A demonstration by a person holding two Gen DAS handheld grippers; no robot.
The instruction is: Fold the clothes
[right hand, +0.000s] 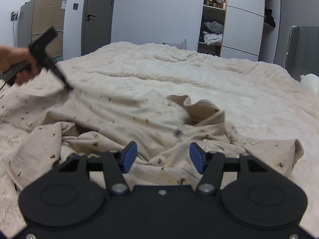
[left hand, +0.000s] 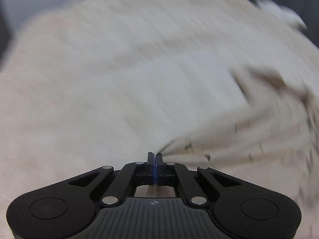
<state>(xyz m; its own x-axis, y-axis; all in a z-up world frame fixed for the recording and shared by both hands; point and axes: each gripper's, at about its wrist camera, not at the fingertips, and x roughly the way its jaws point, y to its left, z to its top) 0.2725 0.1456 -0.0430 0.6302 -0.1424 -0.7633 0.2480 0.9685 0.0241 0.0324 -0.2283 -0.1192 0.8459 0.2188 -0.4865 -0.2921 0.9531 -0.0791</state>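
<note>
A cream shirt with small dark prints lies crumpled on the fluffy bed cover, its tan collar standing up near the middle. My left gripper, held by a hand at the far left, is shut on the shirt's far edge, and the cloth runs taut up to it. The left wrist view is blurred: the closed left gripper pinches a stretched fold of the shirt. My right gripper is open just above the shirt's near part, with nothing between its blue pads.
The bed cover fills most of both views. Behind the bed are a fridge, a grey door and an open wardrobe with clothes. A white soft object lies at the bed's right edge.
</note>
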